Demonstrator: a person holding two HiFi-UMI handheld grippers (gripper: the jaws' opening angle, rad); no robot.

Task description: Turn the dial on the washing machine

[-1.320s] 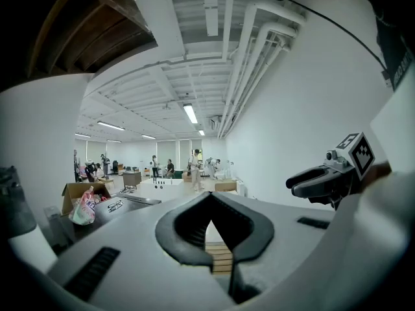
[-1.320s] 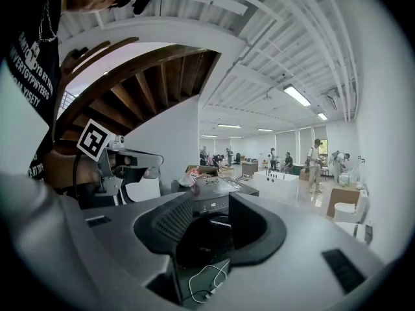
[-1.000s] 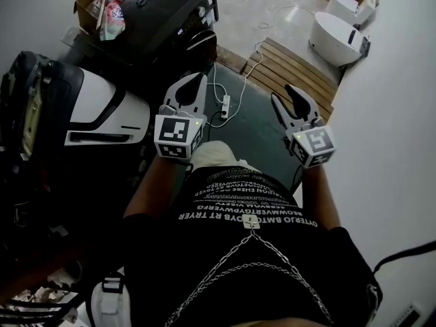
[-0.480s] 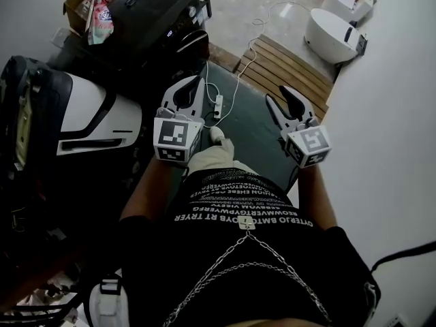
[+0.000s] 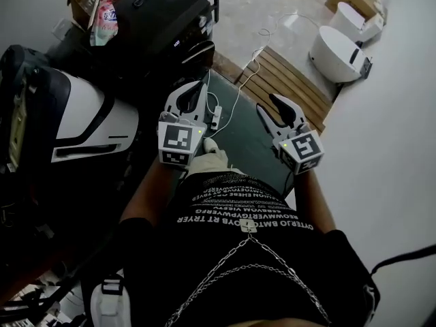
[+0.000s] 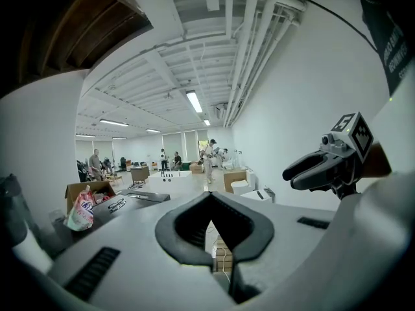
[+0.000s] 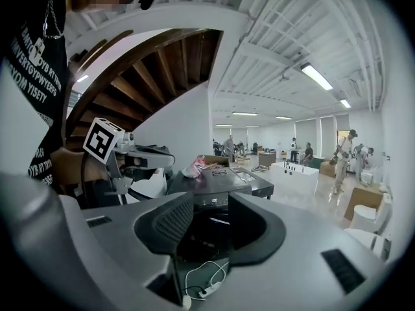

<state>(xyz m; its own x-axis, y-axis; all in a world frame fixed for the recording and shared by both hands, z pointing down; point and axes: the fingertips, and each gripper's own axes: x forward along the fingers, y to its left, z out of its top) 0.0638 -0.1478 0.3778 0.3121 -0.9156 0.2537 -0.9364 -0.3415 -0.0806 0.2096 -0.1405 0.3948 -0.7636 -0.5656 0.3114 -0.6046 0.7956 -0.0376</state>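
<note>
A black boxy machine (image 5: 163,12) with a small lit display stands on the floor ahead of me at the upper left; it also shows beyond the right gripper's jaws (image 7: 217,186). I cannot make out a dial on it. My left gripper (image 5: 199,87) is held in the air short of the machine, its tips together with nothing between them (image 6: 211,196). My right gripper (image 5: 267,102) hovers beside it over a dark floor mat, its jaws apart and empty (image 7: 212,203). Neither gripper touches anything.
A white and black appliance (image 5: 88,114) lies at the left. A power strip with a white cable (image 5: 216,111) lies on the dark mat. A slatted wooden platform (image 5: 286,80), a white tub (image 5: 337,46) and a white wall (image 5: 395,148) are at the right. A cardboard box (image 5: 88,5) sits by the machine. People stand far off.
Both grippers have drifted a little towards the black machine, the right one moving left and closer to the left one. The jaws look unchanged.
</note>
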